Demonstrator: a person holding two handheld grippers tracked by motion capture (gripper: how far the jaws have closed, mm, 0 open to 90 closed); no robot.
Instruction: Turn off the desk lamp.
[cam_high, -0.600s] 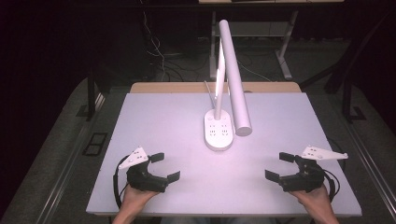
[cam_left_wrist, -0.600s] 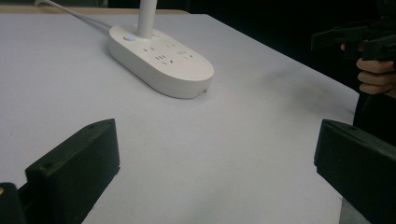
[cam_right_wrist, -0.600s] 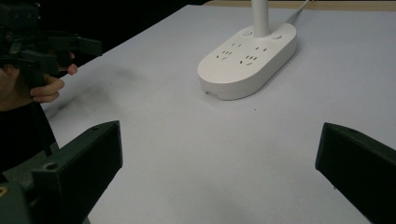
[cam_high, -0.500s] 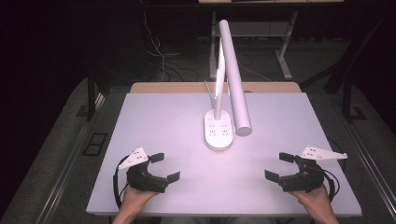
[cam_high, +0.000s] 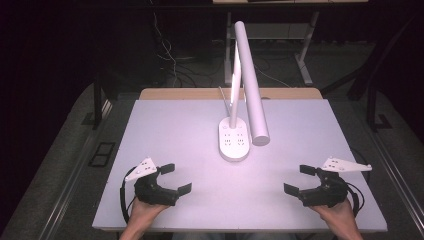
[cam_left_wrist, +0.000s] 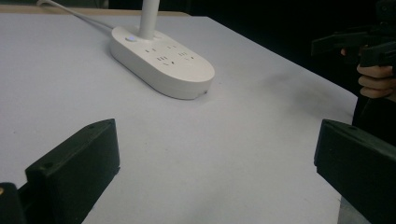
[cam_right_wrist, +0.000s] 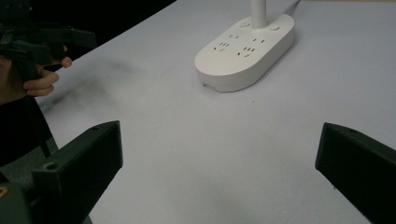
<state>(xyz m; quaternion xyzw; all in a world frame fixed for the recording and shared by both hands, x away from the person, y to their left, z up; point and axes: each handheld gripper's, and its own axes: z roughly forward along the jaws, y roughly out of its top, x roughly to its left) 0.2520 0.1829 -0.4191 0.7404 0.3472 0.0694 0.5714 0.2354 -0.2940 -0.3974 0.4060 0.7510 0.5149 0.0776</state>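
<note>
Looking at the desk lamp, I find it standing where it stood half a second ago: its oval white base, with the socket holes on top, sits on the table around the middle and toward the far edge, the slim post rising upright from the back of the base and the long tube head slanting out over the base's right side. Nothing about it has shifted, and neither have I. My left gripper hovers near the front edge on the left, jaws spread wide with nothing between them; in the left gripper view the lamp base lies well ahead, apart from both black jaws. My right gripper mirrors it at the front right, jaws equally wide and empty, and the right gripper view shows the base ahead and clear of contact. Both of my hands rest low at the table's near edge, well apart from the lamp and from each other. As I judge it, this stillness means the work on the lamp has not begun: I am poised at the start, and the reach toward the base or the post is yet to be made.
</note>
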